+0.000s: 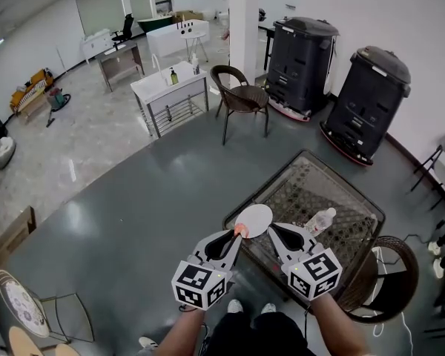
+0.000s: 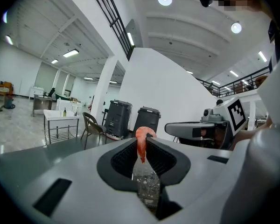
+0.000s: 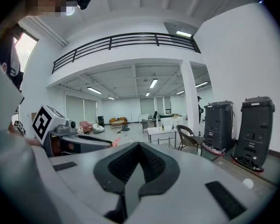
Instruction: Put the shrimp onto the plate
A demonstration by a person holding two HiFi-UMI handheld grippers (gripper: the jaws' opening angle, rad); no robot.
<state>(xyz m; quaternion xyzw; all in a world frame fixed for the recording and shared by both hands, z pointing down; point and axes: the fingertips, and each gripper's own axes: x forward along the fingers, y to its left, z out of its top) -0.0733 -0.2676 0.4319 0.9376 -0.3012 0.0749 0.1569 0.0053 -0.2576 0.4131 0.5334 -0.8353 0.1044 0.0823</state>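
Note:
An orange shrimp is pinched upright between the tips of my left gripper, which is shut on it. In the head view the shrimp hangs at the near left edge of a round white plate, which lies on the glass table. My right gripper is held beside the plate's near right edge, shut, with nothing between its jaws. From the right gripper view the left gripper shows at the left, with the shrimp's tip poking out.
A clear water bottle lies on the table to the right of the plate. Wicker chairs stand at the table's right and further back. Two dark machines line the wall.

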